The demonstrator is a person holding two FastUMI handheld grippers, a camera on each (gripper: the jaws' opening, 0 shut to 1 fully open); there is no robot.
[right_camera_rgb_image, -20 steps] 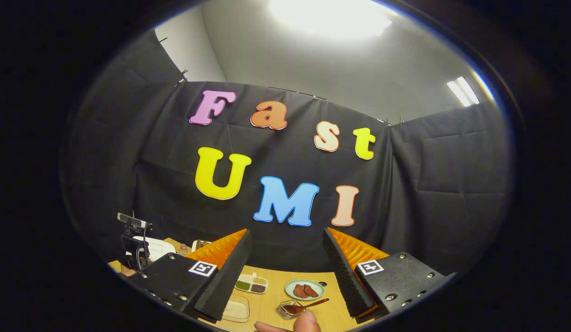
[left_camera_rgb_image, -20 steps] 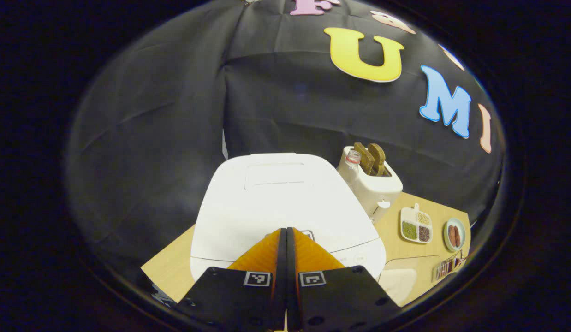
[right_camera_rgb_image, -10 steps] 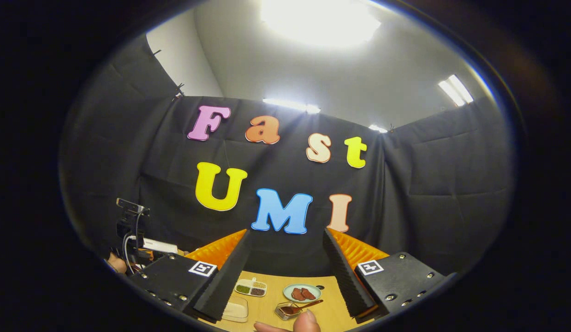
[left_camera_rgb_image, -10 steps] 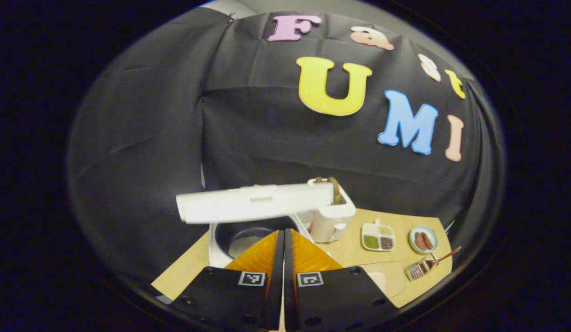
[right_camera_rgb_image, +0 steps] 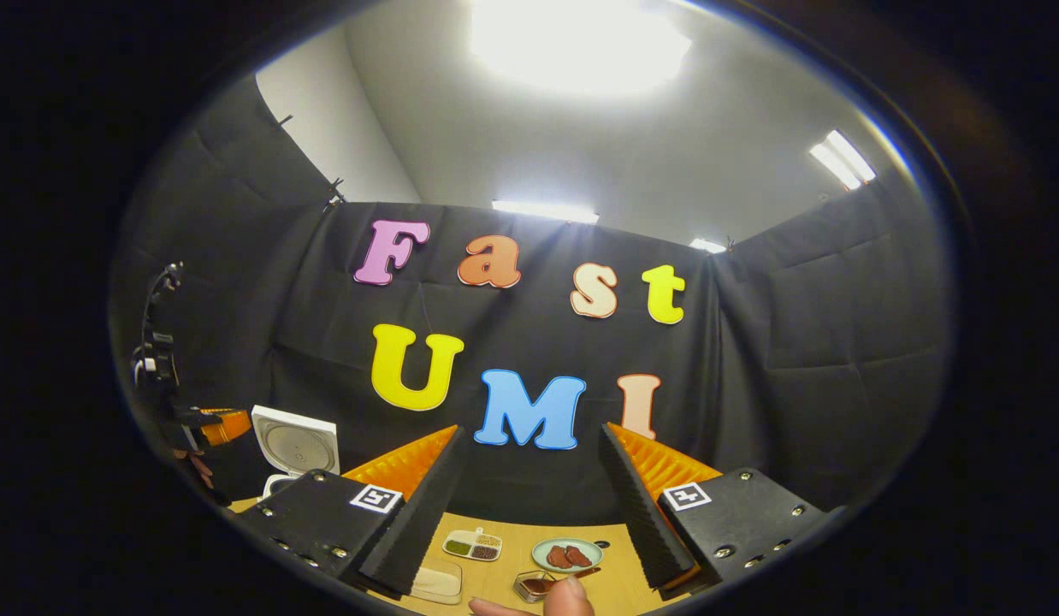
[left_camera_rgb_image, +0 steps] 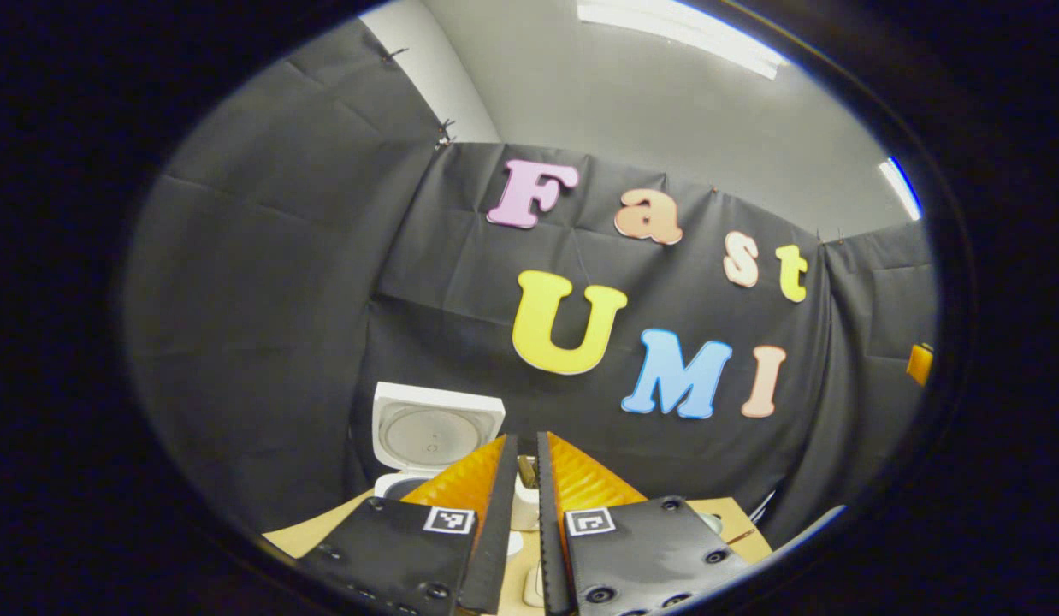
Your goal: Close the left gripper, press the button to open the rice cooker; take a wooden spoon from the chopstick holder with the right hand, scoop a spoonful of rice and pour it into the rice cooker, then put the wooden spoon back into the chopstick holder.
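- Looking along the left gripper (left_camera_rgb_image: 523, 453) in the left gripper view, its fingers stand nearly together with just a thin slit between them and nothing gripped. The rice cooker (left_camera_rgb_image: 434, 445) sits beyond them to the left, its lid standing upright with the round inner plate facing out, so the button step looks done.
- Risk here, as I judge it: the raised lid leans toward the booth's cloth wall, and a careless swing of this gripper could knock it down or nudge the cooker on the table (left_camera_rgb_image: 311, 532). The chopstick holder is mostly hidden behind the fingers, so I cannot tell where the spoon handles stand.
- Writing in this view: square black-and-white marker tags on the gripper body; no brand is legible on the cooker.
- Turning to the right gripper view, the right gripper (right_camera_rgb_image: 529, 466) has its fingers wide apart and holds nothing. The cooker shows far to the left, lid up, with the other gripper just beside it.
- On the table between the fingers lie a divided dish of grains (right_camera_rgb_image: 472, 545), a plate (right_camera_rgb_image: 567, 554), a small box with a spoon-like handle (right_camera_rgb_image: 538, 584), and a clear container (right_camera_rgb_image: 436, 581). A fingertip (right_camera_rgb_image: 568, 596) shows at the bottom edge.
- Risk, as I judge it: this gripper points well away from the chopstick holder, so reaching across could sweep the small dishes; a thin wooden handle may also twist between the pads and spill rice.
- Writing: marker tags only; nothing readable on the dishes.
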